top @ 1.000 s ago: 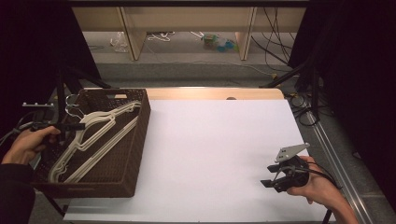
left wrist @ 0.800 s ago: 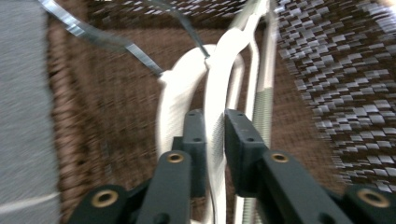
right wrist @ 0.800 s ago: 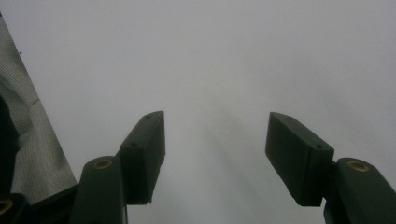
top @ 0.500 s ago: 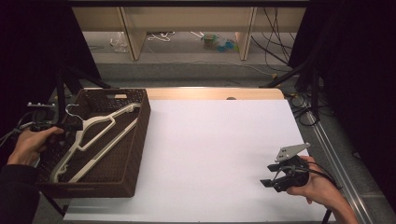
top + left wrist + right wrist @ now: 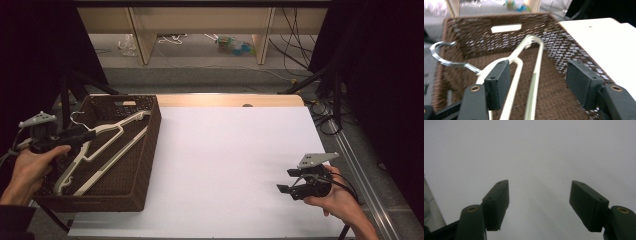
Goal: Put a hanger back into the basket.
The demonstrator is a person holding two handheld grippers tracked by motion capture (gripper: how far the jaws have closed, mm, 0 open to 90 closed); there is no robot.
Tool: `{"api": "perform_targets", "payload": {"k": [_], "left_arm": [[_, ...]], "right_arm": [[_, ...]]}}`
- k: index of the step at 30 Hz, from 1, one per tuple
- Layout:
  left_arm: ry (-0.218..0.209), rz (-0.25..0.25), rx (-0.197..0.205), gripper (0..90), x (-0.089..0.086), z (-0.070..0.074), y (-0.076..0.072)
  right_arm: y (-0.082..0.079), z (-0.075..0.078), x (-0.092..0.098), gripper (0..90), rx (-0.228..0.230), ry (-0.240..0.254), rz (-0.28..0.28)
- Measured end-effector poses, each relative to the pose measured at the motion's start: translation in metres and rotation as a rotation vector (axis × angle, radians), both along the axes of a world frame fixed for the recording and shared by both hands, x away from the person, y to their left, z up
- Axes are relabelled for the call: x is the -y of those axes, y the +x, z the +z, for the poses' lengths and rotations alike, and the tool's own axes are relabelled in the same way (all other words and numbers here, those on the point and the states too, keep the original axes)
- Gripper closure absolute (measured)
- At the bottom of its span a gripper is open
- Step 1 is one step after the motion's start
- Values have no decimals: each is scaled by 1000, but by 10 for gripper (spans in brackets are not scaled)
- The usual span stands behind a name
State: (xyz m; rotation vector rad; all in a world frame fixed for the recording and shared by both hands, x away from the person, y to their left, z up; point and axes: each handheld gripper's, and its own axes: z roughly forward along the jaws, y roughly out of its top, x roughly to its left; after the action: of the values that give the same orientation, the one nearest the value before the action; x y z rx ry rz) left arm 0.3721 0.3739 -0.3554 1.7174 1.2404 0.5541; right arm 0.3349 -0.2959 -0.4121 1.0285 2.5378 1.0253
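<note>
The left claw (image 5: 87, 135) is hovering above the left rim of the dark brown woven wicker basket (image 5: 145, 165), with the person's left hand (image 5: 31, 167) gripping its body from behind and pointing it level toward the right. Its jaws have just been opening and are standing wide with nothing between the pads (image 5: 499, 83). The cream plastic clothes hanger with a metal hook (image 5: 107, 145) is lying loose inside the basket, slanting from the near left corner up to the far right wall, hook toward the far left. In the left gripper view the hanger (image 5: 524, 65) is sitting below and beyond the jaws, apart from them. The right claw (image 5: 287, 181) is resting low over the near right part of the white-covered bench (image 5: 225, 160), with the right hand (image 5: 340, 197) wrapping it from the right and pointing it left; its jaws have just been opening a little more and are standing wide and empty over plain white surface (image 5: 531, 157).
</note>
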Motion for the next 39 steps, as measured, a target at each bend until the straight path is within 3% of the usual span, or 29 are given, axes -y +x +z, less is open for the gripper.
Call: {"api": "perform_targets", "payload": {"k": [2, 5, 6, 8, 11, 15, 17, 18, 19, 21, 24, 26, 29, 32, 34, 36, 38, 39], "left_arm": [[48, 0, 41, 341, 1, 1, -12], [119, 47, 75, 311, -3, 4, -27], [117, 58, 94, 311, -6, 5, -32], [65, 56, 98, 309, -8, 6, -41], [33, 32, 120, 302, 3, 4, -57], [29, -38, 141, 278, 39, -4, -73], [41, -98, 139, 271, 59, -8, -78], [3, -96, 162, 270, 73, -12, -80], [-16, -113, 154, 267, 84, -14, -82], [-33, -154, 146, 260, 104, -17, -84], [-2, -223, 161, 238, 129, -24, -81], [-4, -242, 153, 209, 143, -29, -81], [-17, -273, 146, 205, 163, -41, -82], [-46, -287, 157, 195, 173, -53, -83], [-54, -318, 137, 161, 179, -59, -84], [-22, -319, 174, 163, 181, -61, -86], [-26, -329, 178, 163, 182, -62, -88], [-38, -339, 182, 163, 182, -63, -89]], "right_arm": [[0, 1, 1, 318, 15, 2, -7], [-3, 0, 2, 307, 27, 27, -29], [-4, 0, 2, 306, 24, 22, -21], [-6, -1, 2, 305, 17, 22, -28], [-7, -2, 3, 303, 50, 33, -36], [-12, 0, 2, 300, 69, 79, -64], [-15, 1, 0, 291, 87, 90, -65], [-17, 1, -1, 290, 88, 95, -67], [-19, 1, -3, 287, 102, 99, -71], [-23, 0, -5, 265, 111, 129, -81], [-29, -1, -6, 215, 134, 170, -95], [-33, -1, -6, 178, 139, 207, -94], [-40, -1, -7, 167, 189, 252, -109], [-46, -2, -7, 167, 215, 260, -137], [-49, -4, -8, 167, 209, 287, -123], [-54, -8, -10, 166, 204, 282, -124], [-58, -10, -10, 167, 190, 250, -118], [-58, -12, -12, 167, 201, 265, -108]]}}
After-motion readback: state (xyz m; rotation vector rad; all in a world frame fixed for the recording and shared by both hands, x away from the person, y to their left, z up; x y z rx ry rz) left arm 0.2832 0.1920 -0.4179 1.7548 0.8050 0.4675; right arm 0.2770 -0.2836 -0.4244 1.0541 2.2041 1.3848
